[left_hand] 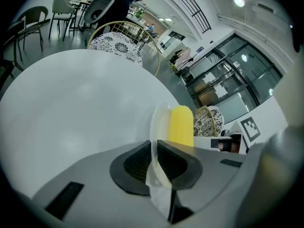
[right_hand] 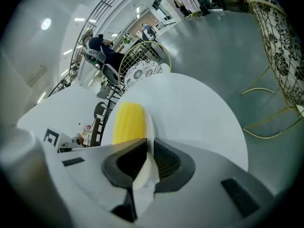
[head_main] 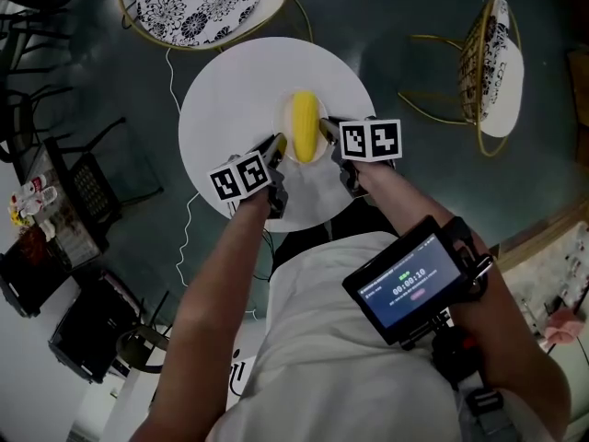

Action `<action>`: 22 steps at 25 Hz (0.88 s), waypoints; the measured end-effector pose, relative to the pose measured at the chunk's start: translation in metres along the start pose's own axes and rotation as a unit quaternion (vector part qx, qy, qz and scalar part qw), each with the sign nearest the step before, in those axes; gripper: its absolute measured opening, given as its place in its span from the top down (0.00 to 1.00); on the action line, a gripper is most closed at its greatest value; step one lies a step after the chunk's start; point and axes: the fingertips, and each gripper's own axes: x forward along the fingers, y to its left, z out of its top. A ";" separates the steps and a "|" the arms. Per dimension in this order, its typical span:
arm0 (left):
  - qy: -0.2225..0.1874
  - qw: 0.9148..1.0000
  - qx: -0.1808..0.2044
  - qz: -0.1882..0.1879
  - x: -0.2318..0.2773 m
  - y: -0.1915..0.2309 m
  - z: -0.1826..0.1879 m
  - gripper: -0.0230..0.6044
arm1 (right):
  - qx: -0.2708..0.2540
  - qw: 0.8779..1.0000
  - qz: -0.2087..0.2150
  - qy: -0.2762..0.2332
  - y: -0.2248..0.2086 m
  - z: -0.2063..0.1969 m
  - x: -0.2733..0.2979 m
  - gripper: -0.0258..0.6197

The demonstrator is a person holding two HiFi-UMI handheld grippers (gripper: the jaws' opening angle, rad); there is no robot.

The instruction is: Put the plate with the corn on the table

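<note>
Left gripper [head_main: 275, 147] and right gripper [head_main: 328, 134] clamp opposite rims of the small white plate [head_main: 304, 159] bearing yellow corn [head_main: 305, 125]; next, probably lower it level onto the round white table [head_main: 230, 99].

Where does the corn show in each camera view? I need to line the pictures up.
Head view: corn at upper centre, lying on the plate.
Left gripper view: corn right of centre, just above the jaws, right of the plate's rim.
Right gripper view: corn left of centre, above the jaws, left of the plate's rim.
Shared landmark: the round white table.
</note>
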 end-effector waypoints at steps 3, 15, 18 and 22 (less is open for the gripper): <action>0.004 1.000 0.005 0.006 0.000 0.001 -0.002 0.90 | -0.005 1.000 -0.007 0.005 0.000 -0.002 0.001 0.89; 0.003 0.998 0.058 0.006 0.000 -0.001 -0.006 0.90 | -0.049 0.999 -0.015 0.002 0.003 -0.004 -0.001 0.89; -0.011 0.998 0.064 0.008 0.002 -0.002 -0.004 0.89 | -0.043 0.999 -0.005 -0.015 0.002 -0.002 -0.001 0.89; -0.041 0.997 0.064 0.023 -0.004 0.000 0.001 0.89 | -0.040 0.999 -0.009 -0.035 -0.002 0.001 -0.006 0.89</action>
